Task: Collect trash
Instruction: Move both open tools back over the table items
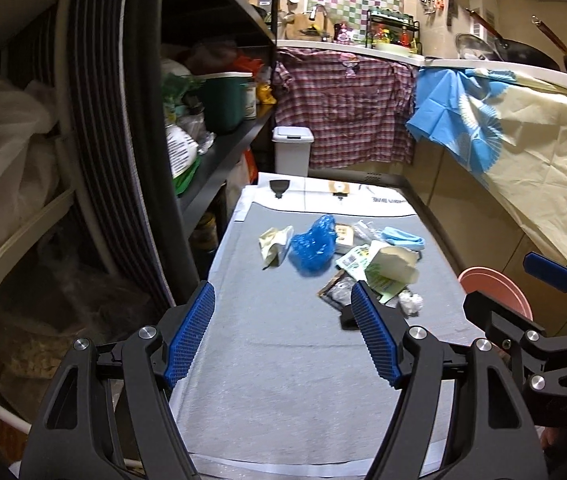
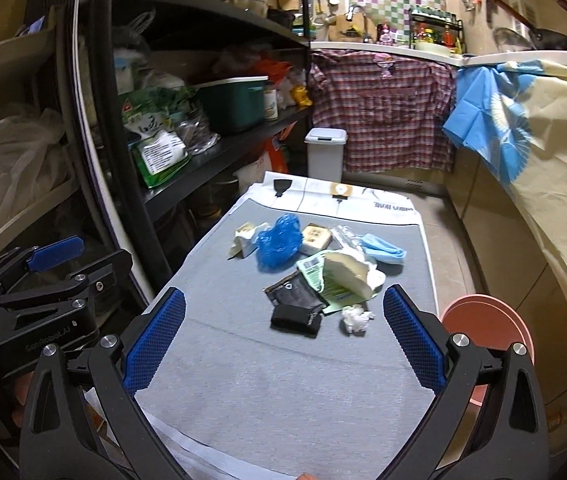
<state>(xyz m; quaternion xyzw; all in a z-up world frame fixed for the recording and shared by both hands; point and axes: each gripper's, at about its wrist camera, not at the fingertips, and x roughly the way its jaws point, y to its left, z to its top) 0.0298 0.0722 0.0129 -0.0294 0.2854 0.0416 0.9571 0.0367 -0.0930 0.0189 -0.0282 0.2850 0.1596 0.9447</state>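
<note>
A heap of trash lies on the grey mat (image 1: 283,368) ahead of both grippers: a blue plastic bag (image 1: 310,249) (image 2: 279,242), a cream carton (image 1: 397,266) (image 2: 347,274), a light blue face mask (image 2: 383,251), a black pouch (image 2: 293,298), a small black box (image 2: 295,321) and a crumpled white tissue (image 2: 355,319) (image 1: 410,303). My left gripper (image 1: 283,296) is open and empty, short of the heap. My right gripper (image 2: 284,294) is open and empty too, its fingers standing wide on either side of the near trash without touching it.
A pink bucket (image 1: 495,292) (image 2: 487,320) stands by the mat's right edge. A white lidded bin (image 1: 292,150) (image 2: 325,152) sits beyond the far end. Crowded black shelves (image 2: 203,152) line the left; a cloth-draped counter (image 2: 555,128) lines the right.
</note>
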